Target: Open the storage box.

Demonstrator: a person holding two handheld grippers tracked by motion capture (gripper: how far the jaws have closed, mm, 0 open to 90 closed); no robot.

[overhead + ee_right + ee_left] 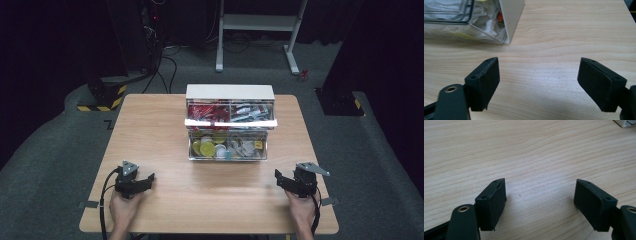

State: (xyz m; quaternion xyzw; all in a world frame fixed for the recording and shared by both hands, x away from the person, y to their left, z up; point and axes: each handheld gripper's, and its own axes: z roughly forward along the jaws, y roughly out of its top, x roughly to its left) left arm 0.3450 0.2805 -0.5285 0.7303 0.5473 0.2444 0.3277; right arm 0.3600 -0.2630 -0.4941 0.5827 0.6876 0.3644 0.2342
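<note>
Down at the lower left of the high view we hold the left claw (134, 181) low over the bench (165, 150), and in the left gripper view its jaws stand spread wide with nothing but bare wood grain between them. At the lower right of the high view the right claw (295, 181) sits the same way, and in the right gripper view its jaws are also spread apart and pinch nothing. Both claws lie well apart from each other, near the bench's lower edge. Between and beyond them, at the centre of the high view, stands a small drawer unit (230, 92) with two clear drawers pulled out: the upper drawer (230, 114) holds red and grey pieces, the lower drawer (227, 147) yellow and white ones. A corner of the unit shows in the upper left of the right gripper view.
</note>
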